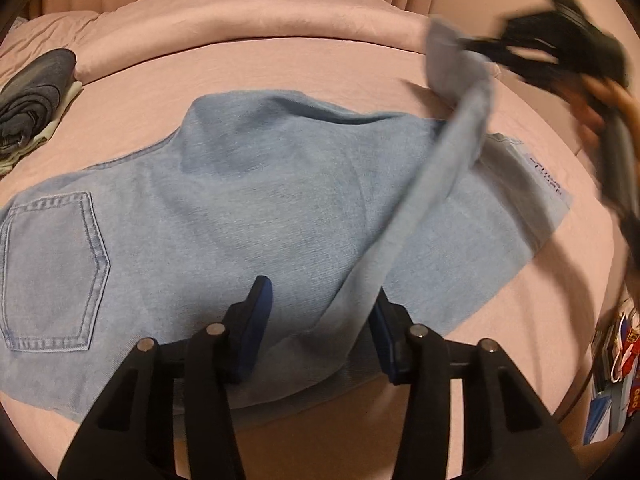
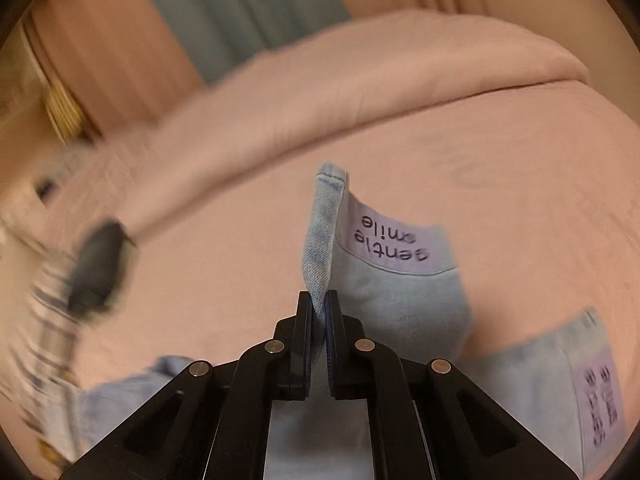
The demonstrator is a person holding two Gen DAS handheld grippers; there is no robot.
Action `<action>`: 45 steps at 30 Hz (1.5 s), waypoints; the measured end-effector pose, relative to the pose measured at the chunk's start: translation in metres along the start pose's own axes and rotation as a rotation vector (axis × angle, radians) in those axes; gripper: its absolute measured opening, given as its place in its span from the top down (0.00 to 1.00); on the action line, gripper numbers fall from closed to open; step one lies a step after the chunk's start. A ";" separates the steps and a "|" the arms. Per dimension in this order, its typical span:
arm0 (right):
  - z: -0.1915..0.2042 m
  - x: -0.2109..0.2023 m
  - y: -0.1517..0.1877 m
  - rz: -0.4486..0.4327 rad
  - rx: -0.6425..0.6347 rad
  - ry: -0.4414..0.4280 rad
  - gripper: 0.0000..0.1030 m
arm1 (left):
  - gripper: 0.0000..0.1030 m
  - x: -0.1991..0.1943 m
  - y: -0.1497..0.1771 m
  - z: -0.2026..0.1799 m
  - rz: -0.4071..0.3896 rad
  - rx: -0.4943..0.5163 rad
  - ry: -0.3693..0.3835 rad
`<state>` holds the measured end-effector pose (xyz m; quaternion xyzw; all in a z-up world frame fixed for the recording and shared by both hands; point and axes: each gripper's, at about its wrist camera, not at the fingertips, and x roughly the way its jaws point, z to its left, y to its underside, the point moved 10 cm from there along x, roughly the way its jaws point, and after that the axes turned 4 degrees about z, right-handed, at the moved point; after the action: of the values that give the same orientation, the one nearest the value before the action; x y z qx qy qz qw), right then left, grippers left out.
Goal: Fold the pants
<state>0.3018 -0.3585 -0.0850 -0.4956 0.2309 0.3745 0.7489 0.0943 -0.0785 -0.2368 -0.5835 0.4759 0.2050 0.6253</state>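
Light blue jeans (image 1: 248,200) lie spread on the pink bed (image 1: 280,68), back pocket (image 1: 52,264) at the left. My left gripper (image 1: 322,288) points down at their near edge, its blue pads apart, with a raised fold of denim between them that leans on the right pad only. The fold runs up to my right gripper (image 1: 480,46), blurred at the upper right. In the right wrist view my right gripper (image 2: 320,300) is shut on the leg hem (image 2: 324,240), which stands up above the bed. A "gentle smile" label (image 2: 392,240) shows beside the hem.
Folded dark clothes (image 1: 36,92) are stacked at the far left of the bed. A rolled pink duvet (image 1: 240,12) lines the far side, with curtains behind it. Colourful clutter (image 1: 616,344) sits off the bed's right edge. A striped sleeve (image 2: 48,320) is blurred at the left.
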 end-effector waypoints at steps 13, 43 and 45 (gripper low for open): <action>-0.115 -0.044 0.132 0.002 0.391 -0.065 0.90 | 0.56 0.009 -0.003 0.003 0.036 0.041 -0.062; -0.168 -0.061 0.120 -0.130 0.416 0.119 0.95 | 0.69 0.014 -0.013 0.007 0.051 0.089 -0.104; -0.172 -0.066 0.120 -0.126 0.445 0.098 0.95 | 0.68 0.011 -0.011 0.006 0.052 0.089 -0.096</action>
<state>0.1710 -0.5106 -0.1753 -0.3493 0.3124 0.2425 0.8495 0.1110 -0.0785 -0.2406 -0.5321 0.4688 0.2278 0.6672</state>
